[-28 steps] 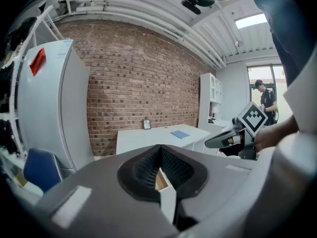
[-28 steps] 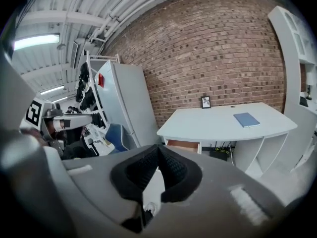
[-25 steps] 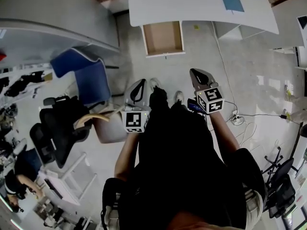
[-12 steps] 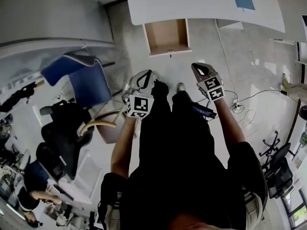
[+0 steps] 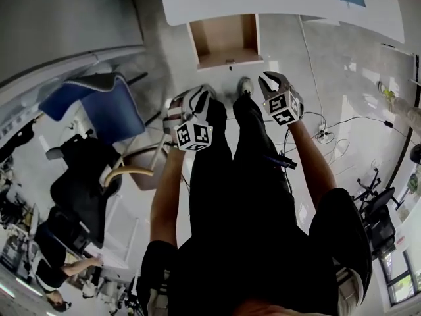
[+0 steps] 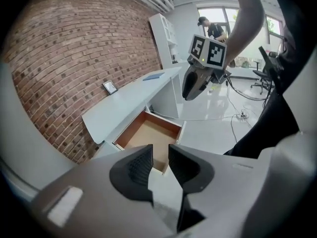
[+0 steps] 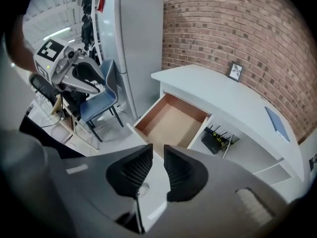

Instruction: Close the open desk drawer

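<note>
A brick wall (image 6: 59, 58) backs a white table (image 5: 283, 2) on a pale floor (image 5: 348, 71). Your left tool (image 6: 159, 163) has its jaws partway apart and opening, with nothing between them. Your right tool (image 7: 158, 163) shows a narrower gap, also opening and also empty. The drawer (image 5: 227, 39) stands pulled out from under the table, ahead of both tools and well apart from them, its brown inside showing. A blue chair (image 5: 108, 107) stands beyond your left tool's outer side.
</note>
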The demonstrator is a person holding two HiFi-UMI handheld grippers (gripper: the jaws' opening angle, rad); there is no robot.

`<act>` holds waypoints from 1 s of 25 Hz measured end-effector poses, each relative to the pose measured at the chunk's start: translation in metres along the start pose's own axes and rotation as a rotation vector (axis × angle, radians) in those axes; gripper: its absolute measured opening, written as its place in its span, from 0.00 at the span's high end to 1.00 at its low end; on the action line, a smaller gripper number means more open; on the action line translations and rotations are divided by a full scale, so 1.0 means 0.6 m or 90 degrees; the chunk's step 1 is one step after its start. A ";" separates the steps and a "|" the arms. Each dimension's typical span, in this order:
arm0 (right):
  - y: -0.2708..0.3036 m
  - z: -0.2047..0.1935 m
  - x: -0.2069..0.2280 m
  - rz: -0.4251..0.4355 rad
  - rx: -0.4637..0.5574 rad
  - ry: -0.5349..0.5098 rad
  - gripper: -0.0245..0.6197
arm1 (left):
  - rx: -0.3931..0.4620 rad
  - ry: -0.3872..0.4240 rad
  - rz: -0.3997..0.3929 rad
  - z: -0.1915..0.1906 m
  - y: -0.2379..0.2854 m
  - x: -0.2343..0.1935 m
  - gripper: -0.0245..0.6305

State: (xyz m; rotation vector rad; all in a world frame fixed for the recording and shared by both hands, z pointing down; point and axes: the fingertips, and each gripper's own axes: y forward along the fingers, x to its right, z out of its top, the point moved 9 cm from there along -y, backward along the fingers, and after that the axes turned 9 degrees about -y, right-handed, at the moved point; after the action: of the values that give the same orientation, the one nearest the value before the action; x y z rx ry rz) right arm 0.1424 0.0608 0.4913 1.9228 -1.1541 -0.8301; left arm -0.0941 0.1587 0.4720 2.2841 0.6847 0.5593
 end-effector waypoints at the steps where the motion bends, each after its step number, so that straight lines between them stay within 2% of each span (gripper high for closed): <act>1: 0.014 -0.008 -0.001 -0.005 -0.007 -0.013 0.85 | -0.010 0.014 0.010 -0.010 0.015 0.004 0.78; 4: 0.059 -0.036 0.001 -0.014 -0.034 -0.048 0.80 | -0.045 0.059 0.022 -0.041 0.062 0.007 0.72; 8: 0.122 -0.087 0.015 -0.028 -0.086 -0.083 0.76 | -0.085 0.064 0.003 -0.084 0.122 0.004 0.69; 15: 0.198 -0.143 0.017 -0.042 -0.147 -0.276 0.73 | -0.126 0.099 0.012 -0.142 0.198 0.008 0.65; 20: 0.243 -0.163 0.017 -0.026 -0.157 -0.322 0.73 | -0.127 0.099 0.000 -0.164 0.242 0.005 0.65; 25: 0.267 -0.177 0.012 -0.020 -0.161 -0.334 0.73 | -0.160 0.102 -0.007 -0.194 0.279 0.003 0.66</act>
State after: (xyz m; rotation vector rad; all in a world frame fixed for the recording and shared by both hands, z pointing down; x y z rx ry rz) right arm 0.1619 0.0294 0.6800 1.5591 -1.2418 -1.4810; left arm -0.1046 0.1105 0.6696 2.0160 0.6626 0.7842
